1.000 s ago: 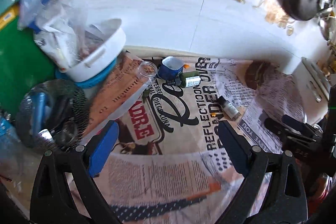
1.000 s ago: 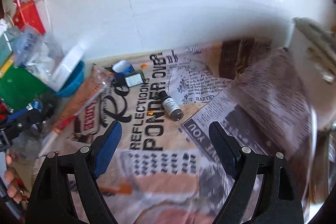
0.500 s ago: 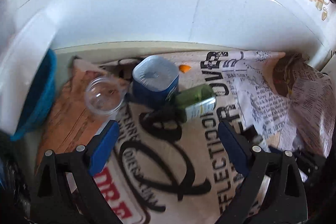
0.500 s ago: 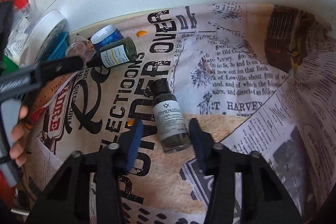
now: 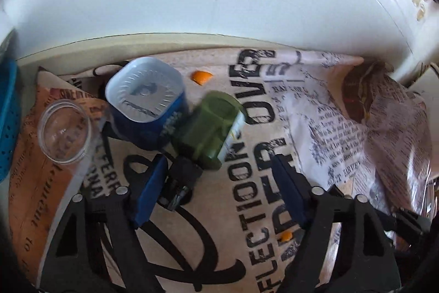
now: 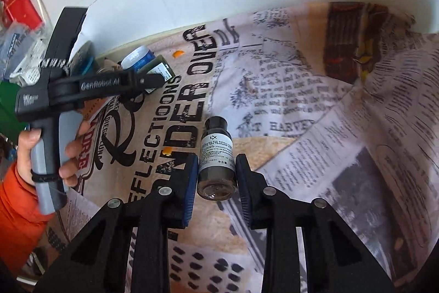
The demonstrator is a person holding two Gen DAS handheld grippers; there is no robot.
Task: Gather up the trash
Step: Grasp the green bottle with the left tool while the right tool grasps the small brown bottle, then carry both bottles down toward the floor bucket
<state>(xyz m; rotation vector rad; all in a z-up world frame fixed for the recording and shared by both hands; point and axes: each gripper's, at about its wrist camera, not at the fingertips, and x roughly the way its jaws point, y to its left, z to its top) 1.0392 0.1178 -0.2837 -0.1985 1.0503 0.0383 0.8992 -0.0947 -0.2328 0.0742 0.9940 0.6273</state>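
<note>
Right wrist view: pinching the small dark bottle [image 6: 216, 155] between the blue pads of the right gripper [image 6: 216, 177], jaws drawn narrow on the labelled body, base toward the camera and black cap pointing away. Lying flat on the newspaper-print cloth [image 6: 274, 106], long axis running straight out along the fingers, so gripped across its width (the easy way to take a cylinder).

Left wrist view: closing the left gripper [image 5: 216, 191] from a wide spread, nothing pressed yet. Lying just ahead of the fingertips, the green bottle [image 5: 211, 128], on its side, base angled up and away to the right, black cap [image 5: 183, 172] pointing back toward the left blue pad [image 5: 149, 191] and sitting right beside it. Running at a slant to the fingers rather than square across them, so probably needing a small push forward, since only the cap end falls between the pads. Crowding it on the left and appearing to touch it, a blue tin [image 5: 148, 106] with a silvery top; further left, a clear plastic cup [image 5: 64, 131] on its side. Sitting beyond the bottle near the cloth's far edge, a scrap of orange peel [image 5: 201, 77].

Nearer hand for the green bottle: clearly the left (seen from the right wrist view reaching in over that cluster, gripped by a hand [image 6: 49, 155] in an orange sleeve [image 6: 16, 216]).
</note>
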